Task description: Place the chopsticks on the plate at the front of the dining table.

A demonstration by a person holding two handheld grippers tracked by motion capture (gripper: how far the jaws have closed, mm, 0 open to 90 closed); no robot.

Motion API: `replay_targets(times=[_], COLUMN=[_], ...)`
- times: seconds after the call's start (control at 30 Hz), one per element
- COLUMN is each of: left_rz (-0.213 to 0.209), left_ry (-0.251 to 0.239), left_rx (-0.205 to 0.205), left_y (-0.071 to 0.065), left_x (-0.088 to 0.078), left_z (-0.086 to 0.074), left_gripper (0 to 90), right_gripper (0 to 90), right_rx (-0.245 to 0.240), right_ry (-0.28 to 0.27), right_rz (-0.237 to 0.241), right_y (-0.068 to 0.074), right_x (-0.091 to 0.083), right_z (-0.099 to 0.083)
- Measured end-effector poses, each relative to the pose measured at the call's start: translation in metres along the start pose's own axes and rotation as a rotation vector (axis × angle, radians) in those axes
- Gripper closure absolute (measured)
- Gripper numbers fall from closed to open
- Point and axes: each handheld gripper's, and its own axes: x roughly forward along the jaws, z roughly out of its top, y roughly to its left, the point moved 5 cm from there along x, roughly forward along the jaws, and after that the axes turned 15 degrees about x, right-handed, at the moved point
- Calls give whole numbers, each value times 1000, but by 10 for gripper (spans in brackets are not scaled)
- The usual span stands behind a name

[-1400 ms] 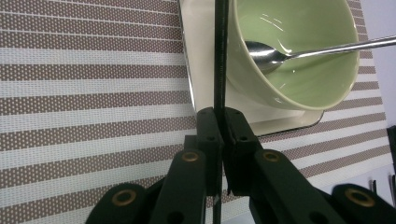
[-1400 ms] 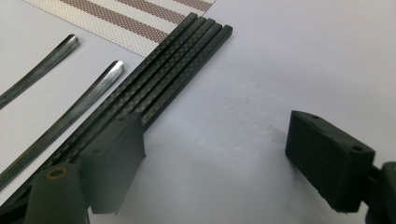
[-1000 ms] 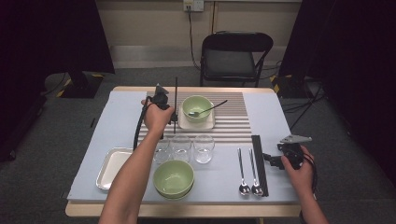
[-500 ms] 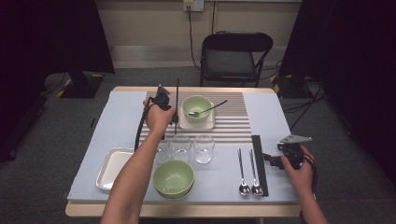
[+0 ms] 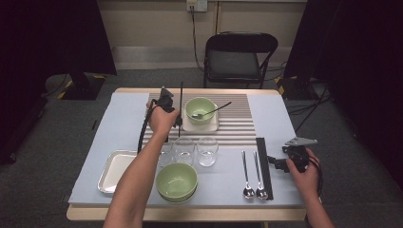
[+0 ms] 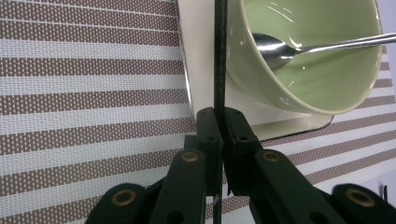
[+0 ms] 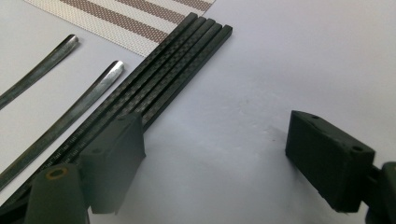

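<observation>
— Now, from the high view: what is held, and where?

— A single black chopstick [image 5: 180, 108] is pinched by the left gripper [image 5: 167, 100], at about 11 o'clock from the table's middle. It is set over the striped placemat [image 5: 237, 124], just at 9 o'clock of the green bowl [image 5: 200, 109] on its white square plate [image 5: 211, 126]. The right gripper [image 5: 286, 162] is parked near 4 o'clock, beside the remaining chopsticks [image 5: 264, 167] and two spoons [image 5: 246, 172].

— And in the left gripper view?

— The jaws are clamped tight on the chopstick [image 6: 219, 60], which is gripped low on its length, so most of the stick runs away toward 12 o'clock. It passes just beside the bowl [image 6: 308, 70], in which a spoon [image 6: 299, 46] is resting; whether it touches the wall can't be told.

— How should it be expected to handle?

— It is judged light, stiff and smooth. With so narrow a pinch, pivoting or slipping is to be feared; a hold nearer the middle would be steadier.

— The right gripper view?

— Its jaws are spread wide with nothing between them. The left jaw is set at the edge of the bundled chopsticks [image 7: 163, 79], with spoon handles [image 7: 79, 112] toward 9 o'clock.
</observation>
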Motion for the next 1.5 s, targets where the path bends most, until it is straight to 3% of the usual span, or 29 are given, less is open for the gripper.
replay_targets(times=[0.13, 0.37, 0.47, 0.57, 0.63, 0.67, 1.17, 1.47, 1.5], left_rz=[-4, -4, -5, -4, 1, -1, 0, -5, -13], left_ry=[5, 6, 12, 10, 15, 14, 18, 22, 18], left_rx=[8, -28, -11, -34, -21, -36, -50, -33, -52], left_y=[0, -3, -1, -2, -1, -2, -1, -3, -5], left_x=[1, 4, 5, 6, 6, 7, 12, 15, 16], left_z=[0, 0, 0, 0, 0, 0, -3, -3, -3], left_gripper=[865, 865, 864, 864, 864, 864, 865, 863, 862], right_gripper=[188, 188, 188, 188, 188, 188, 188, 188, 188], right_rx=[0, 2, 1, 1, 1, 1, 1, 0, 2], right_ry=[0, 1, 1, 1, 1, 1, 1, 0, 1], right_rz=[1, 1, 1, 1, 1, 1, 1, 0, 0], right_y=[0, 0, 0, 0, 0, 0, 0, 0, 0], right_x=[0, 0, 0, 0, 0, 0, 0, 0, 0], right_z=[0, 0, 0, 0, 0, 0, 0, 0, 0])
